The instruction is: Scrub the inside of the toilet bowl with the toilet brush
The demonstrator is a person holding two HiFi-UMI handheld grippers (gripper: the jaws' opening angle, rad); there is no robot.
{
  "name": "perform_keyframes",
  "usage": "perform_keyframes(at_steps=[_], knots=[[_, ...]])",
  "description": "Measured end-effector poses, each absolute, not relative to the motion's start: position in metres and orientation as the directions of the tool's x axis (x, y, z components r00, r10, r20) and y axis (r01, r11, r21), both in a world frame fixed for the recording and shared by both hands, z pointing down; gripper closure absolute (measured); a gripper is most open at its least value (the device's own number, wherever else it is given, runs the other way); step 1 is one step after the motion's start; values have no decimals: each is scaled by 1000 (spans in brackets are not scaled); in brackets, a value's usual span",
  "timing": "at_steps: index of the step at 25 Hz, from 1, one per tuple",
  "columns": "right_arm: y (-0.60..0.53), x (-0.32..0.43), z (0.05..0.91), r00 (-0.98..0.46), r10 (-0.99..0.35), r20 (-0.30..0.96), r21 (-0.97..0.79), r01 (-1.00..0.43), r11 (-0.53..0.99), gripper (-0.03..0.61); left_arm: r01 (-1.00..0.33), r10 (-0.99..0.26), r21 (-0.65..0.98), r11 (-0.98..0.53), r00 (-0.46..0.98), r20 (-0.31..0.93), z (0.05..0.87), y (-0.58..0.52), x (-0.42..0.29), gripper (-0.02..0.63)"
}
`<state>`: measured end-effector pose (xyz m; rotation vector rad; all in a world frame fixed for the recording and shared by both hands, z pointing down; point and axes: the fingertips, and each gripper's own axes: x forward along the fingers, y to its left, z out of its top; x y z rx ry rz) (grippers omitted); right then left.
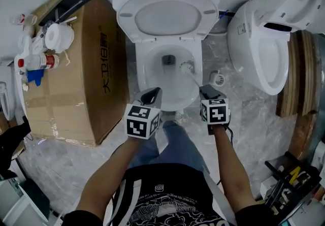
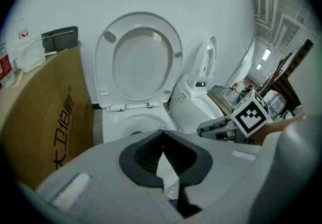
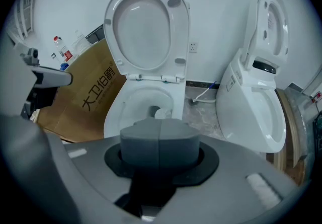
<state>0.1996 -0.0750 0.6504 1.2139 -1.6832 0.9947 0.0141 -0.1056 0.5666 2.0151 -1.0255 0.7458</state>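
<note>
A white toilet stands in the middle with its seat and lid (image 1: 167, 17) raised, and its bowl (image 1: 152, 70) is open below me. The toilet brush (image 1: 186, 67) has its white head inside the bowl at the right side. Its thin handle runs back to my right gripper (image 1: 205, 89), which is shut on it just over the bowl's front right rim. In the right gripper view the brush head (image 3: 162, 113) shows deep in the bowl (image 3: 132, 104) beyond the gripper (image 3: 160, 135). My left gripper (image 1: 152, 94) hovers over the front left rim, shut and empty (image 2: 162, 140).
A large cardboard box (image 1: 81, 83) with bottles and containers on top stands close on the left. A second white toilet (image 1: 264, 42) is on the right, with wooden boards (image 1: 300, 83) behind it. A small white brush holder (image 1: 217, 78) sits on the floor between the toilets.
</note>
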Motion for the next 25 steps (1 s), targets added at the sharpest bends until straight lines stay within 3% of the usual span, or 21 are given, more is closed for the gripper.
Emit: perform_keyframes(at_steps=[14, 25], knots=[[-157, 145, 645, -254, -396, 883, -150, -950, 274, 430, -876, -413, 323, -358, 459, 787, 569, -110, -36, 621], [-139, 61, 650, -398, -336, 854, -268, -889, 371, 430, -894, -426, 314, -321, 432, 795, 568, -104, -53, 621]])
